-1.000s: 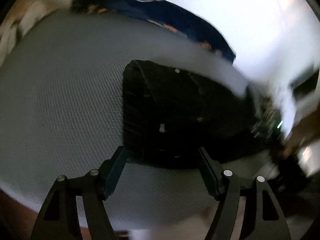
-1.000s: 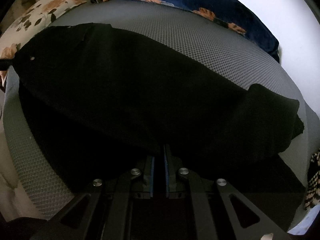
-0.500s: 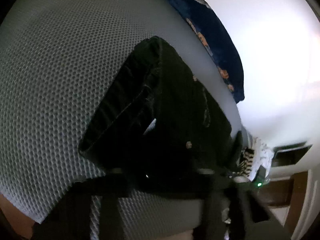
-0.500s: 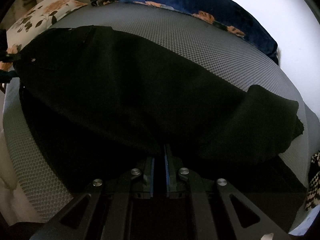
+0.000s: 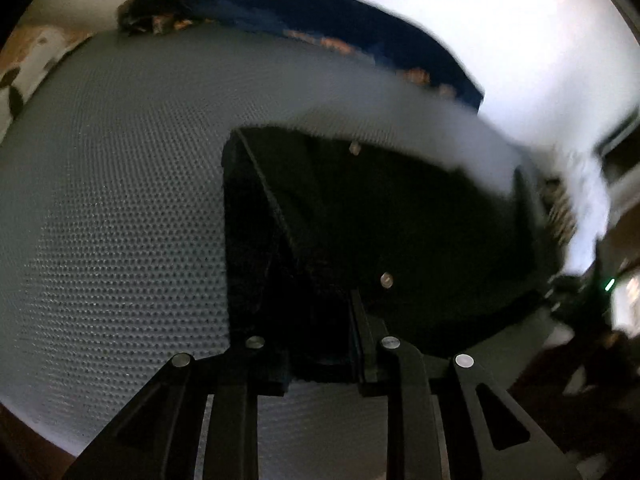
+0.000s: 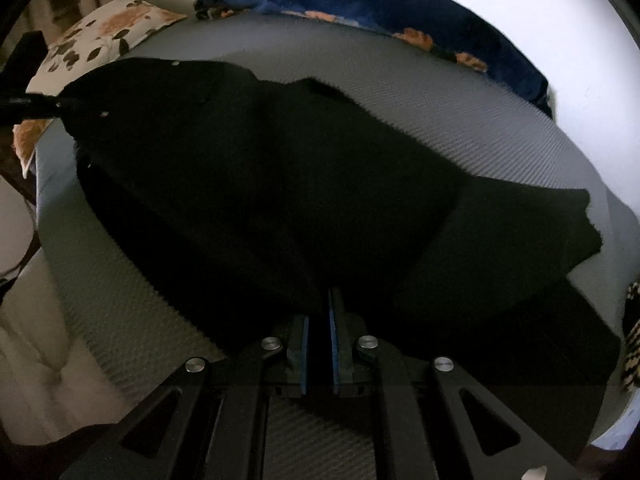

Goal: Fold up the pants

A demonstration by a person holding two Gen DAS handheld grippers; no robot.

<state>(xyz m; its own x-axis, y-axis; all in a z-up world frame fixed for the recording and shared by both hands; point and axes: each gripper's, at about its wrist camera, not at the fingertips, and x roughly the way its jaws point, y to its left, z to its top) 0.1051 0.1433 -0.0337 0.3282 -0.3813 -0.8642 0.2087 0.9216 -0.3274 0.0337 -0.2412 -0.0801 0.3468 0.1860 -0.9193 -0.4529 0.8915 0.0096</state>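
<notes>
Black pants lie across a grey mesh mattress. My right gripper is shut on the near edge of the pants along the leg and lifts the cloth into a ridge. In the left wrist view the waistband end of the pants with metal rivets shows. My left gripper is closed onto the waistband corner, with dark cloth between its fingers. The left gripper also shows at the far left of the right wrist view, holding the waist end.
A navy floral blanket lies along the far edge of the mattress by the white wall. A floral pillow sits at the far left. A patterned cloth hangs at the right edge. The mattress's near edge is below my left gripper.
My left gripper was open in front of the waistband and has closed on its corner. The right gripper has lifted the pants edge, and the cloth has bunched into a higher ridge.
</notes>
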